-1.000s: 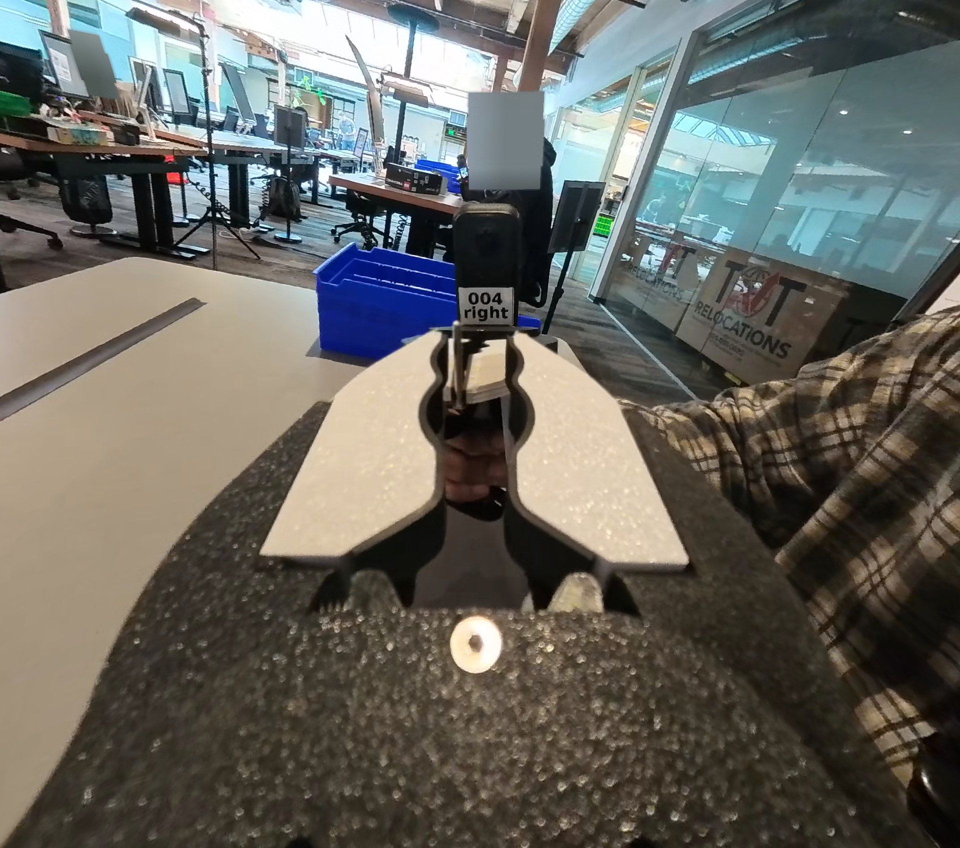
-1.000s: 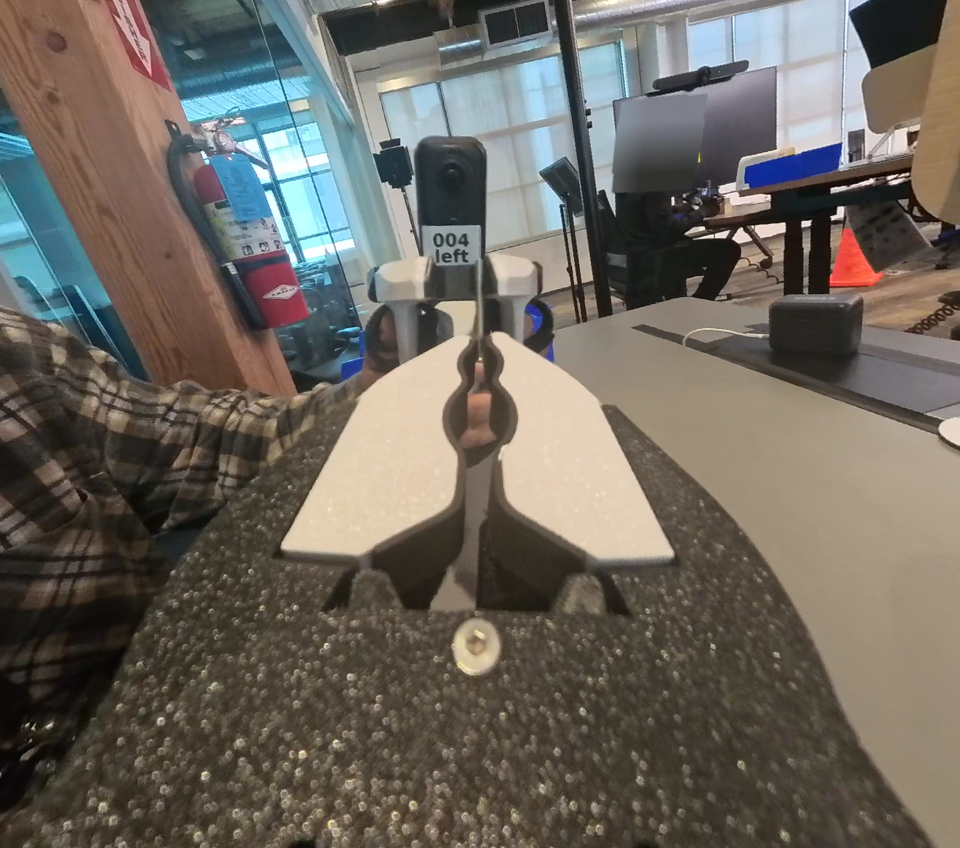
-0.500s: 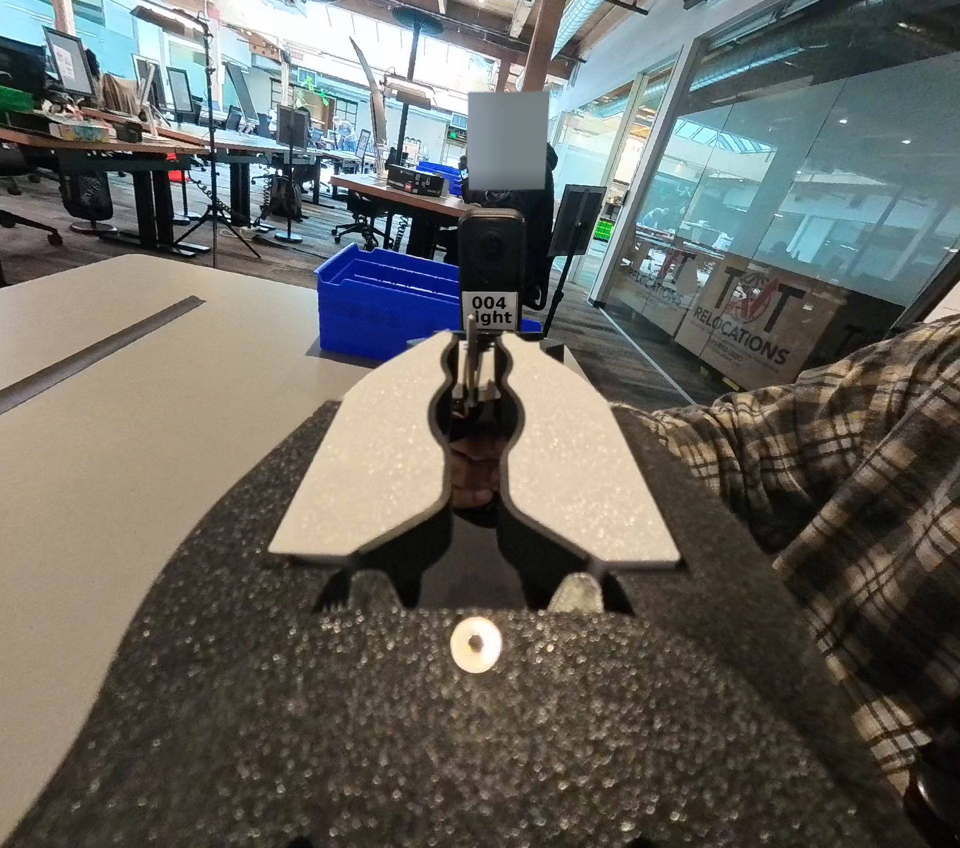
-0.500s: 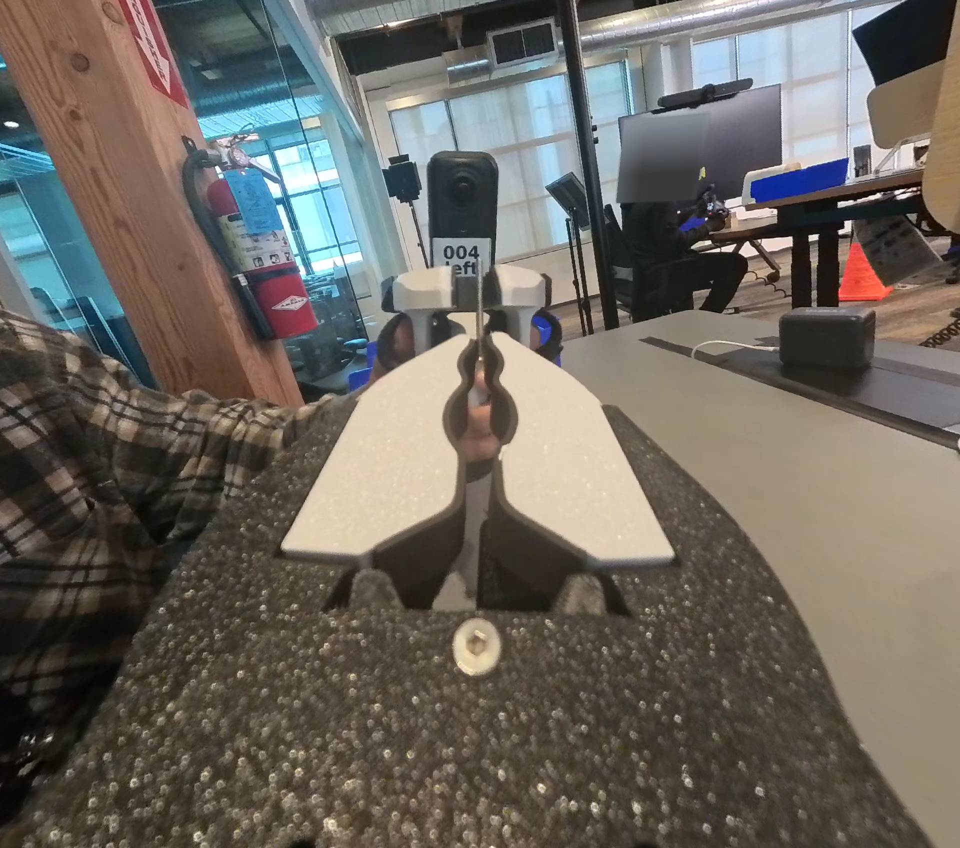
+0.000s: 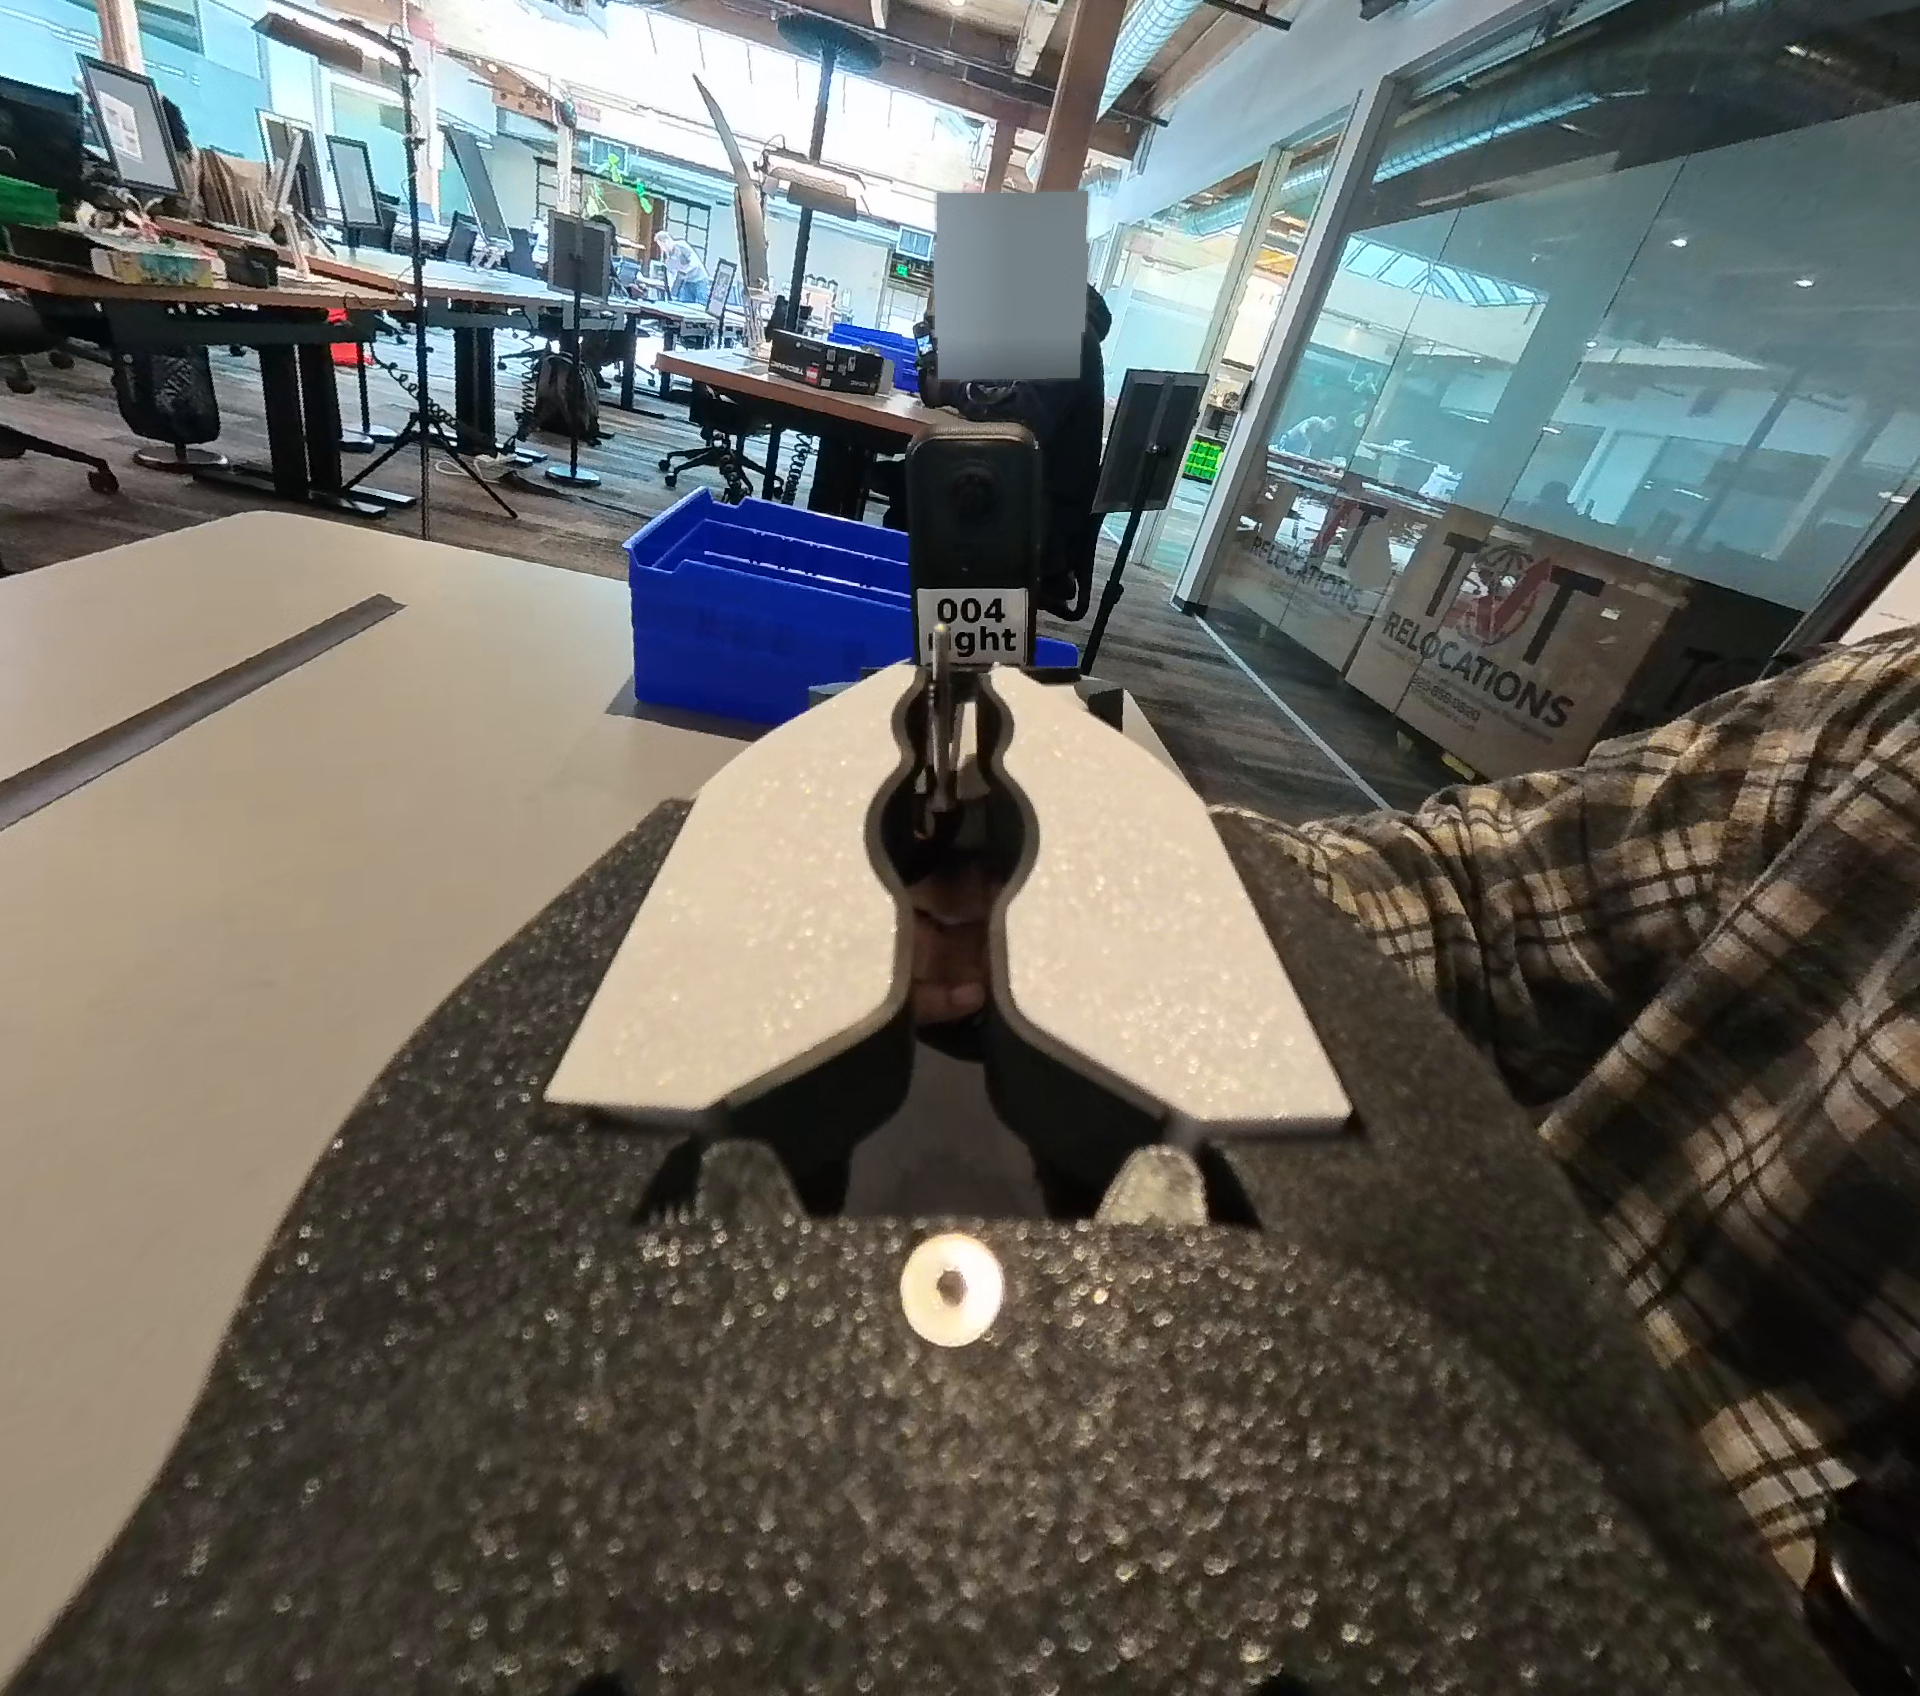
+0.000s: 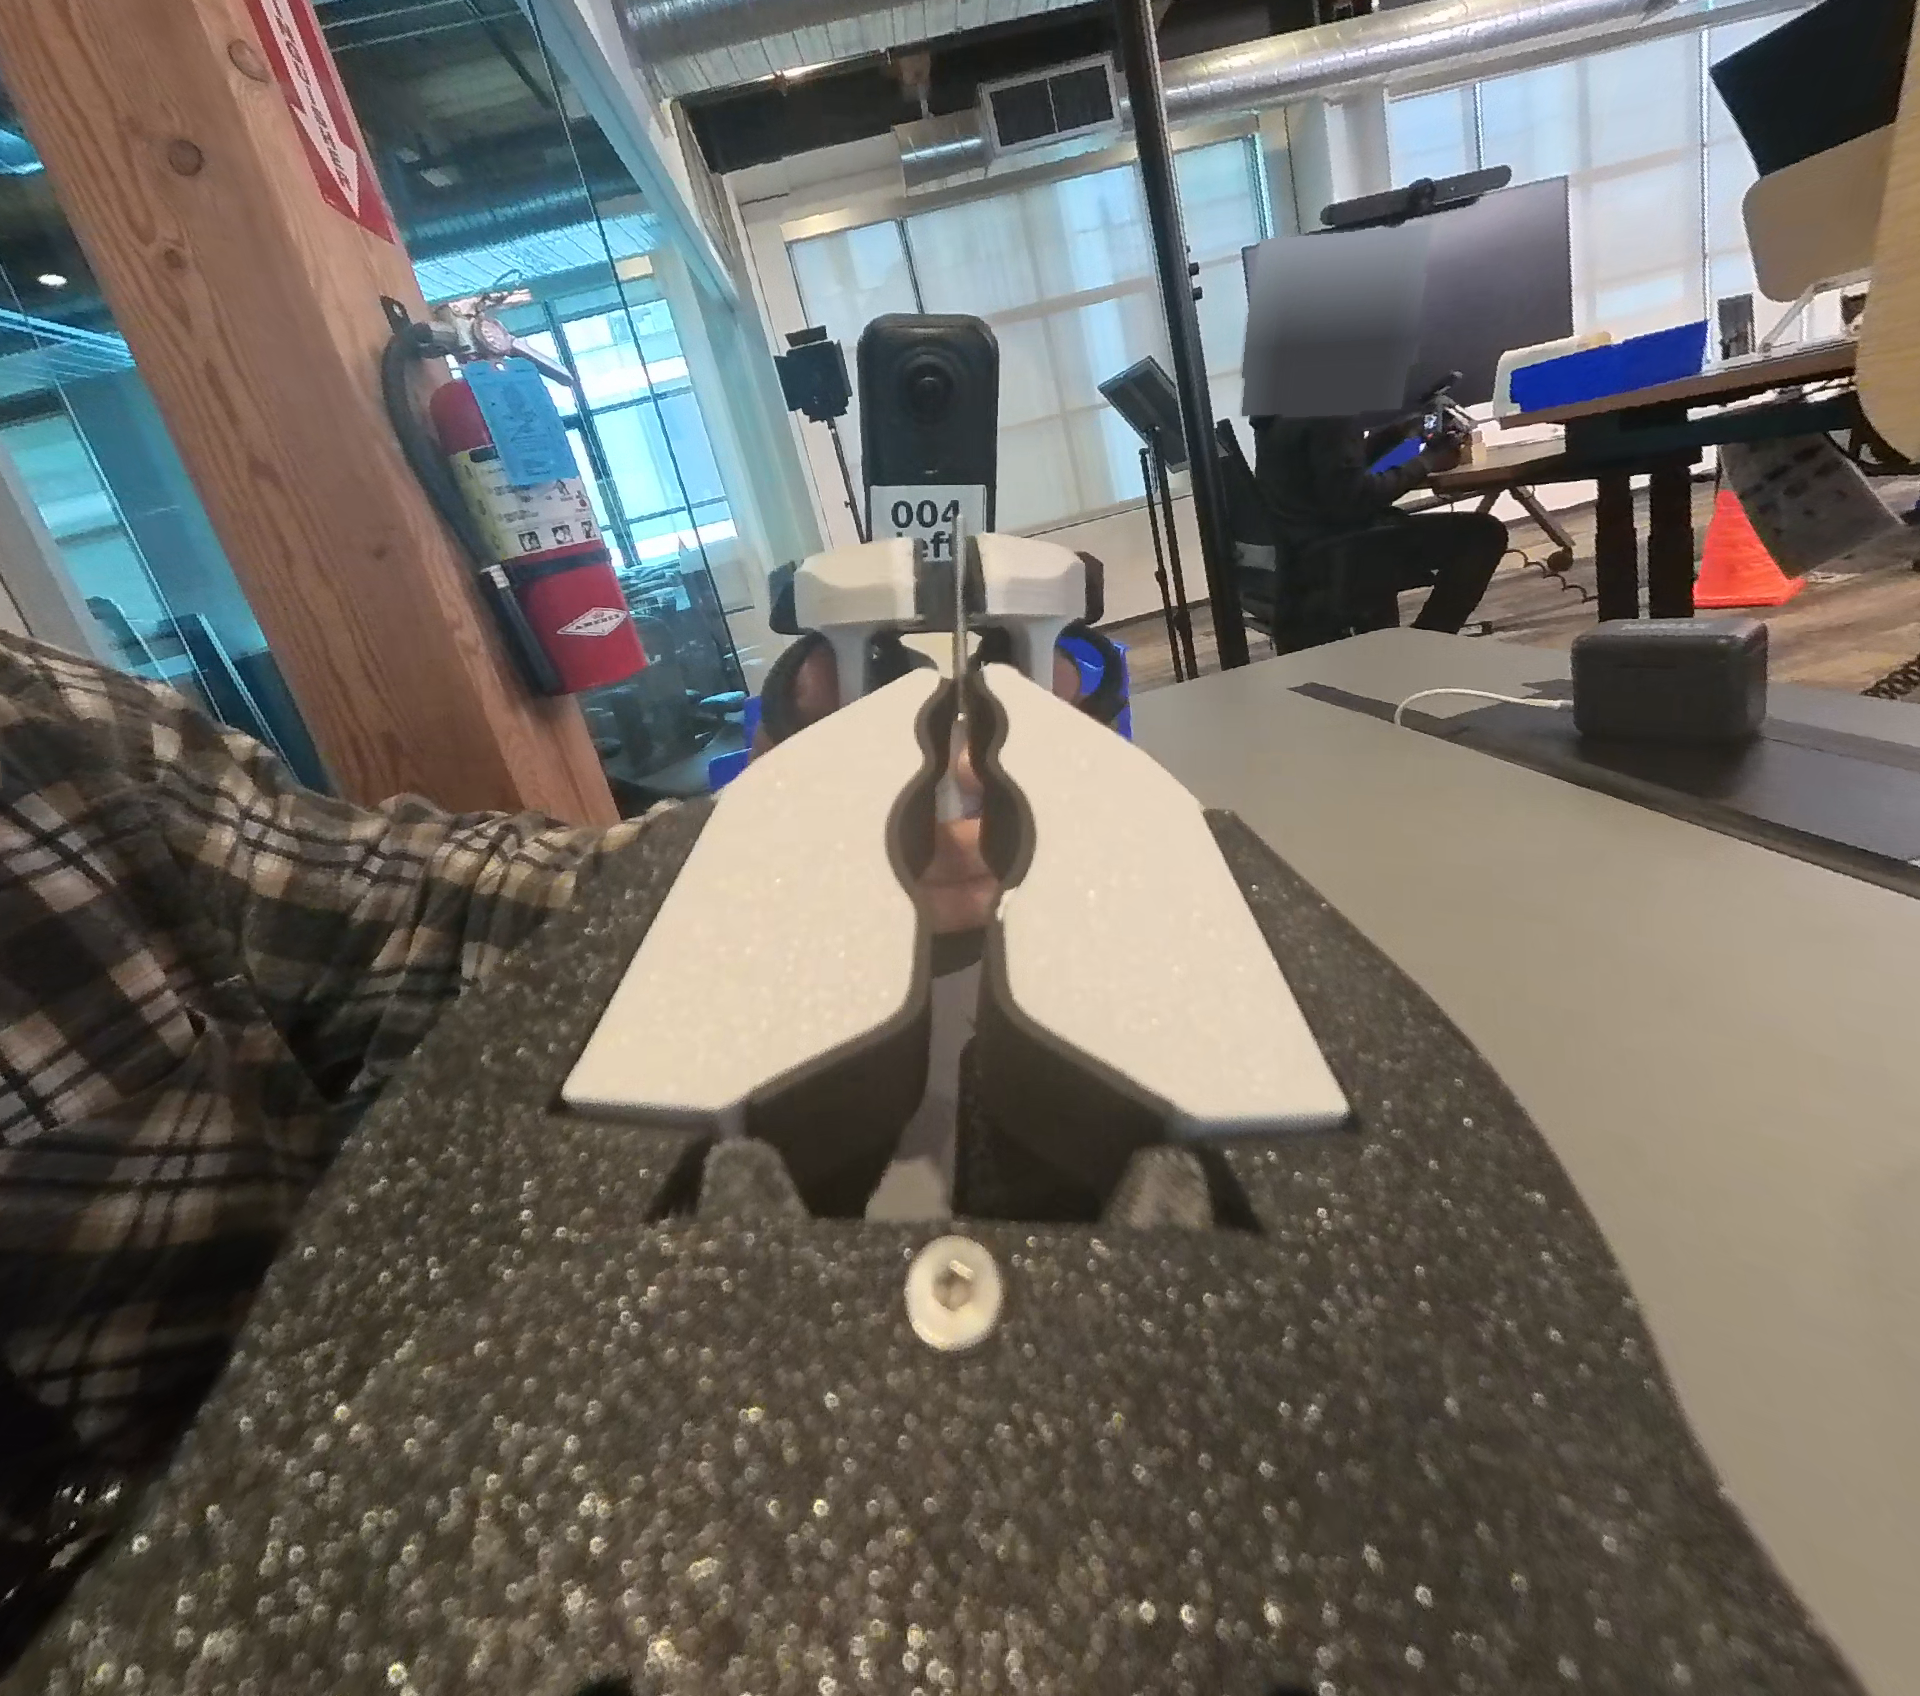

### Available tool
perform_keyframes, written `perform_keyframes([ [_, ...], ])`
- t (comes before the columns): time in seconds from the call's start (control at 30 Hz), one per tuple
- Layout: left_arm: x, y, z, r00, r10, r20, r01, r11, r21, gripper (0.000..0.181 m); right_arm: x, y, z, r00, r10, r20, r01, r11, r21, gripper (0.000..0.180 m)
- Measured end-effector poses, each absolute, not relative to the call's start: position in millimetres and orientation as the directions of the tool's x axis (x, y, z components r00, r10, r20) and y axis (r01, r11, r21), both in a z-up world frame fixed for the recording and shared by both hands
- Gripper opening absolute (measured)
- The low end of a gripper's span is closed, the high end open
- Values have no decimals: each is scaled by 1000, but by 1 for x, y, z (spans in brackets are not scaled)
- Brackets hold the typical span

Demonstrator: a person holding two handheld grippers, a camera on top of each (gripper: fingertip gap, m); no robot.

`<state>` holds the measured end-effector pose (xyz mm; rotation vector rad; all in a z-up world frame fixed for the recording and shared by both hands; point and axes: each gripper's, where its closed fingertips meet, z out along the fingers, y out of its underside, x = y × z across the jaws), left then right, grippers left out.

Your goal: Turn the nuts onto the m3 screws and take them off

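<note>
Grey tabletop spreads under the left side of your left wrist view, bare out to its rounded edge, so you have room to drop or swing that way. Past the far edge sit stacked blue bins, well apart from the work. Your left gripper is held up off the table, its fingers drawn in to a narrow slot. Whether they pinch anything I cannot tell. A thin metal screw shows upright in that slot. The nut is too small to make out, and I judge it sits at these tips. On the right, your plaid sleeve crowds in, so there is little room on that side.

In the right wrist view, the same sleeve fills the left, with a wooden post and a red extinguisher far behind it. Your right gripper has its fingers pressed together on the screw, whose shaft sticks out toward the left gripper's white fingertips just beyond. You hold the two grippers nose to nose, likely so that screw and nut share one axis and one can be turned against the other. To the right the table runs open. A dark box with a white cable sits on a black strip, well clear of the grippers.
</note>
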<state>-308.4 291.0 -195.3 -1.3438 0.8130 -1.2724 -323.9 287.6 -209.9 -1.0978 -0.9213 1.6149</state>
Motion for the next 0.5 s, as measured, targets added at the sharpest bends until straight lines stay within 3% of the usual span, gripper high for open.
perform_keyframes([
  [0.5,-309,290,-194,198,-952,234,183,-199,-963,2,-325,285,-210,-160,960,-230,-281,-267,-922,2],
])
